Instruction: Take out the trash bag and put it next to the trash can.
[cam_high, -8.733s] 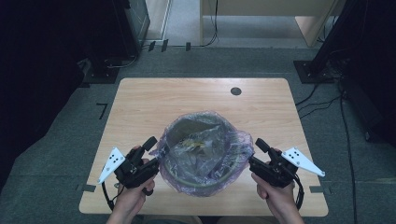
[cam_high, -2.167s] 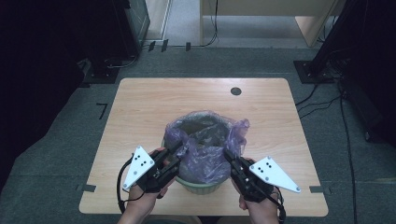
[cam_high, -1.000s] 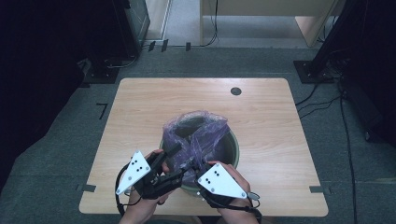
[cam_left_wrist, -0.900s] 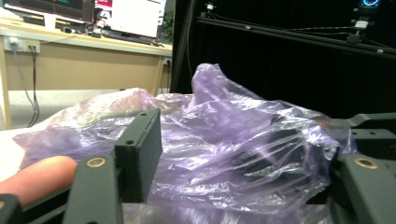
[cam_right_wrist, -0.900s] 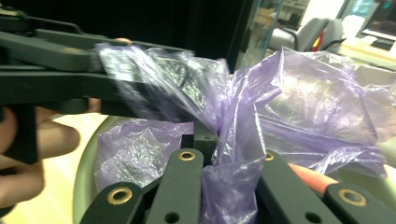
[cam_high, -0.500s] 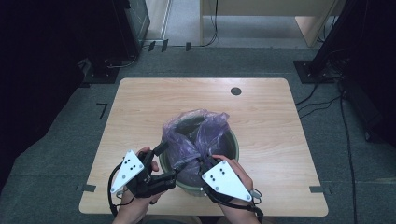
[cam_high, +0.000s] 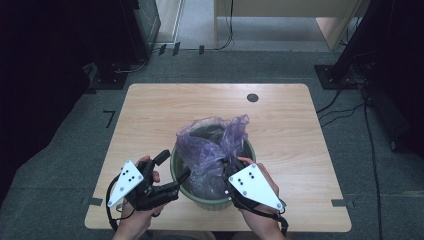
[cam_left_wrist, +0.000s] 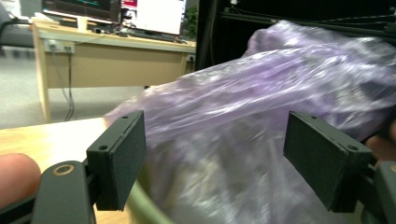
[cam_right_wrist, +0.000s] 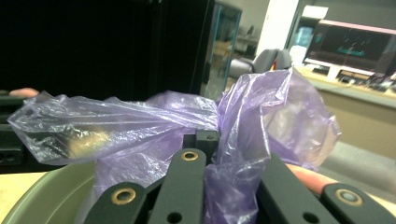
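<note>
- The green bin (cam_high: 210, 197) stands on the wooden counter (cam_high: 150, 115), toward its near edge and roughly midway between the sides.
- A purple plastic bag (cam_high: 215, 145) lines the bin; its top is gathered up and rises above the rim, leaning toward the far right.
- The right gripper (cam_high: 229, 167) sits at the near right of the bin, with its jaws clamped tight on a bunched fold of the bag; in the right gripper view (cam_right_wrist: 205, 140) the plastic wraps around the jaw tips.
- The left gripper (cam_high: 172, 167) sits at the near left of the bin, beside its rim. Its jaws have just been opening and now stand wide apart.
- In the left gripper view (cam_left_wrist: 215, 158) the bag fills the gap between the jaws, yet the pads do not press on it.
</note>
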